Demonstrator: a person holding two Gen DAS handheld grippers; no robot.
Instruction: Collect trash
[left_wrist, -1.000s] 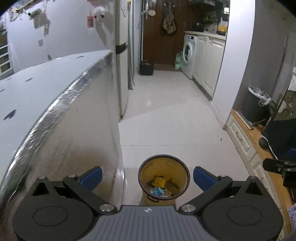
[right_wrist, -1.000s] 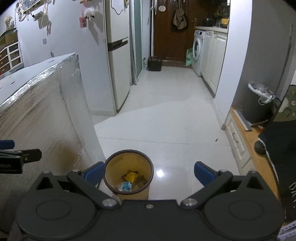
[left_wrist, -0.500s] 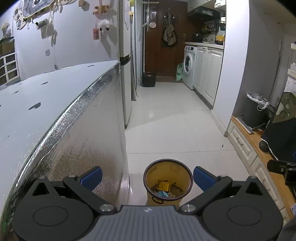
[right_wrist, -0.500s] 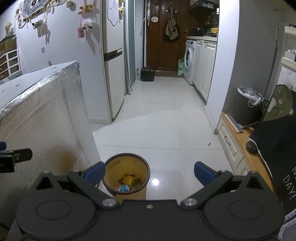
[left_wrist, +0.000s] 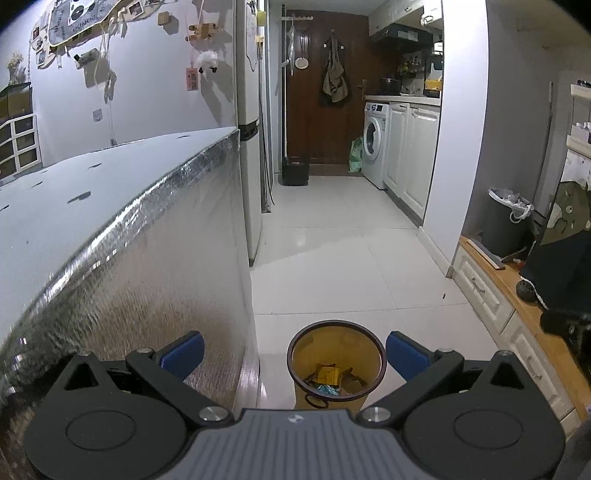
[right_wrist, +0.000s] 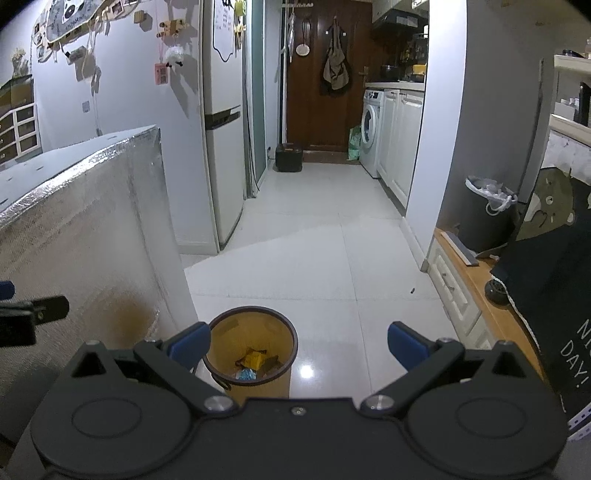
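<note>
The left hand-held gripper (left_wrist: 294, 350) is spread wide and holds nothing, and the right hand-held gripper (right_wrist: 298, 342) is just as wide and bare. Below and between their blue fingers, a yellow trash bin (left_wrist: 337, 365) stands on the white tiled floor (left_wrist: 343, 266), just beside the corner of the foil-wrapped counter (left_wrist: 155, 266). Crumpled wrappers (right_wrist: 255, 363) lie at its bottom. Farther off, a lined grey bin (left_wrist: 508, 225) stands on a wooden ledge, and a washing machine (left_wrist: 375, 142) sits near the dark door.

Both views tilt up: more wall and door show, yellow bin (left_wrist: 337, 363) sits lower in frame, table top (left_wrist: 92, 206) looks flatter, right gripper's tip drops lower at the left view's edge.
</note>
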